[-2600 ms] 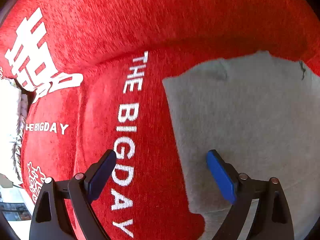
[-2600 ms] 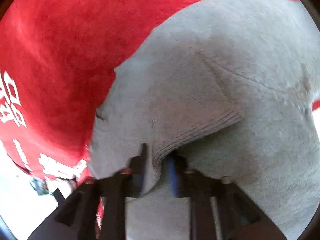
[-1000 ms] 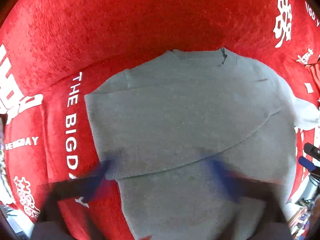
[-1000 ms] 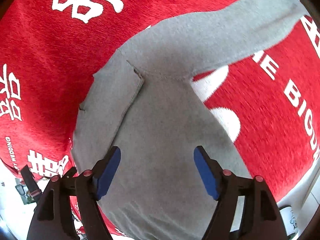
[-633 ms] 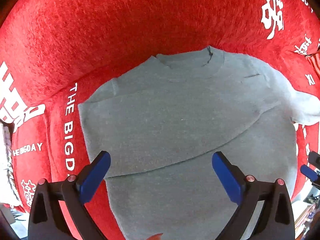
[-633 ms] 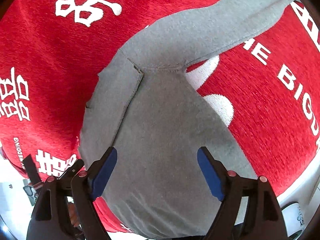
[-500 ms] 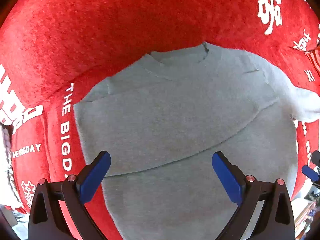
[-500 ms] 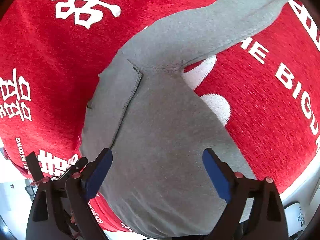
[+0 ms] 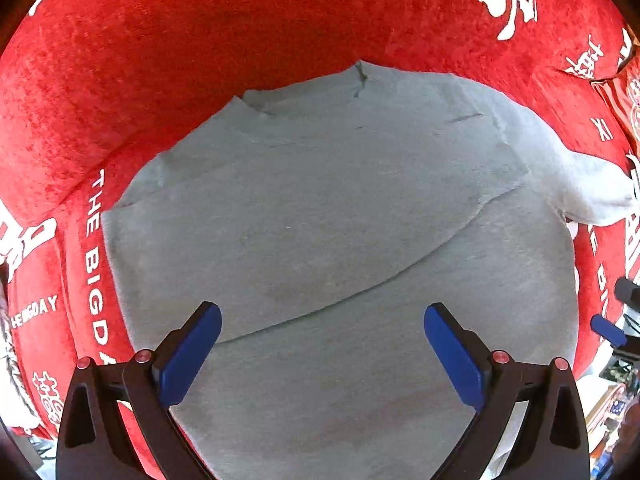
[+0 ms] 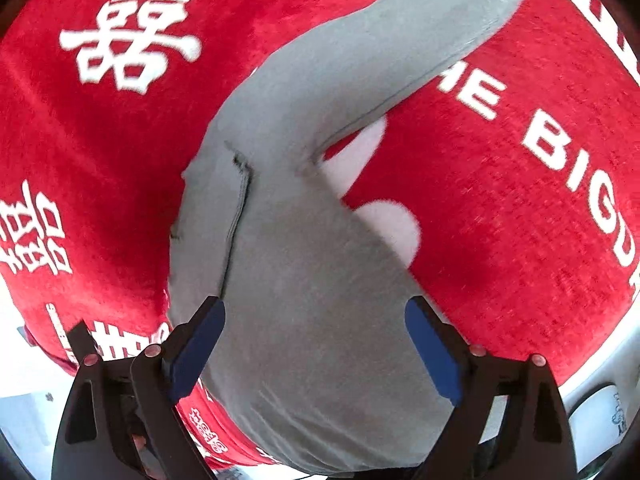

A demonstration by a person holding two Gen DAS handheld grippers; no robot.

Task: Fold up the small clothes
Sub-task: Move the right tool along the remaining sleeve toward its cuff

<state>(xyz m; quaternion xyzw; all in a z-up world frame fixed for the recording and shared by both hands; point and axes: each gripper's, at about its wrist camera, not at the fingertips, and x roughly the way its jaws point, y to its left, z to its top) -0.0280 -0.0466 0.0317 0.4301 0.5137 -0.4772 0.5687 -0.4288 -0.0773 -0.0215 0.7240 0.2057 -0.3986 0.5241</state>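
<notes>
A small grey long-sleeved top [image 9: 320, 200] lies flat on a red cloth [image 9: 280, 40], collar toward the far side. One sleeve is folded across its chest, and the other sleeve [image 9: 592, 188] sticks out to the right. My left gripper [image 9: 322, 312] hovers open over the lower body, pointing straight down with nothing between its blue pads. In the right wrist view the top [image 10: 304, 280] runs away from me and its free sleeve [image 10: 400, 48] stretches up to the right. My right gripper [image 10: 315, 306] stands open above the body near the hem, holding nothing.
The red cloth [image 10: 520, 240] carries white lettering and covers the whole surface. Its edge drops off at the lower left and lower right of the right wrist view, where a white object [image 10: 600, 408] sits. Clutter shows at the lower right corner [image 9: 612, 400] of the left wrist view.
The right gripper, earlier shut on a fold of the top, has let go and opened wide. The left gripper slid from the red cloth to over the top. Both drifted slightly since.
</notes>
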